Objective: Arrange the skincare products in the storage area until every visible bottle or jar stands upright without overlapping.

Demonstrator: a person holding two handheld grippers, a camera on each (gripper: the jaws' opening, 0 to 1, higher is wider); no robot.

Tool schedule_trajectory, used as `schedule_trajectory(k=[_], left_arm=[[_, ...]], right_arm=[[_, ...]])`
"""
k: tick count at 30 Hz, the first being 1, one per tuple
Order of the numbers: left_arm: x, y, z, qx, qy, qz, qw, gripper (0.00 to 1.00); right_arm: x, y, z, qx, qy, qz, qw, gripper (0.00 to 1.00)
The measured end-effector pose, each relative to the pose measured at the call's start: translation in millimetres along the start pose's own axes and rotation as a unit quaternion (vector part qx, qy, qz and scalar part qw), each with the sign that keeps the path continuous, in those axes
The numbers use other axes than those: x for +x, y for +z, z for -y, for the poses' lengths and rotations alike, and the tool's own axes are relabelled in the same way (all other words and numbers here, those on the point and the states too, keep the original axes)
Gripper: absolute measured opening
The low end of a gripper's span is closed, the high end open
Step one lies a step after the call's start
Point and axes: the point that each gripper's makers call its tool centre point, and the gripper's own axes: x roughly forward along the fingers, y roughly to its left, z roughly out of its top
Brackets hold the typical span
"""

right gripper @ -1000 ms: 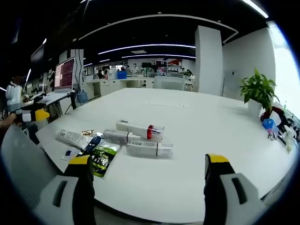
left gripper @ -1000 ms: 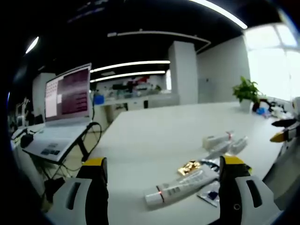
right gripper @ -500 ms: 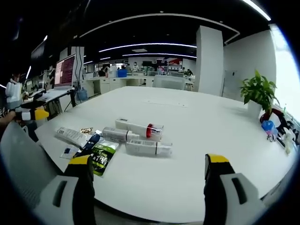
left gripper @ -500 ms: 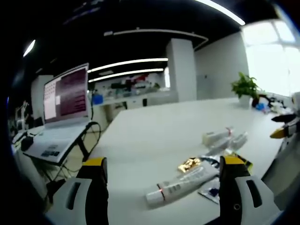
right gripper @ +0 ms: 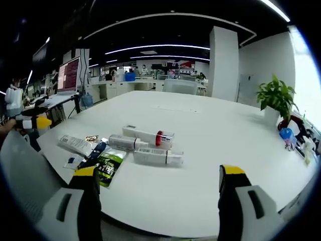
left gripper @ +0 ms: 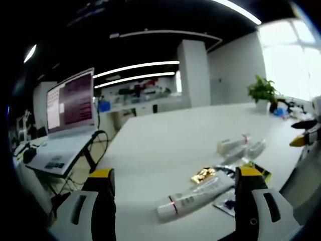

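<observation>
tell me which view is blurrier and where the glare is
The left gripper view is softer: print on the white tube lying on the table is smeared, and the window at right blows out white. The right gripper view is sharper on the tubes, with window glare along its right edge; both bend the ceiling light strips.

The right gripper [right gripper: 156,201] hangs over the near edge of a big white table [right gripper: 210,135], jaws wide apart with nothing between them. Ahead, three white tubes [right gripper: 145,143] lie flat in a loose cluster, one with a red ring. Left of them sits a green sachet [right gripper: 108,168] and another flat tube [right gripper: 76,145]. A potted plant [right gripper: 275,100] stands far right.
</observation>
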Motion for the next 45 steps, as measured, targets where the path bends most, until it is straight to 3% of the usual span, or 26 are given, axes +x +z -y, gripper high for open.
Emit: schedule_trajectory(k=[20,45], left_arm=[[-0.4,0.4,1.1,0.009,-0.001,0.0,1.0,0.97],[1.0,-4.5,5.2,0.023,-0.012,-0.013,0.9996,0.97]], right_arm=[[0.5,-3.6,-0.8,-0.01,0.002,-0.012,0.9999,0.99],[2.6,-9.4,-9.7,-0.04,0.029,-0.048,0.9977,0.99]])
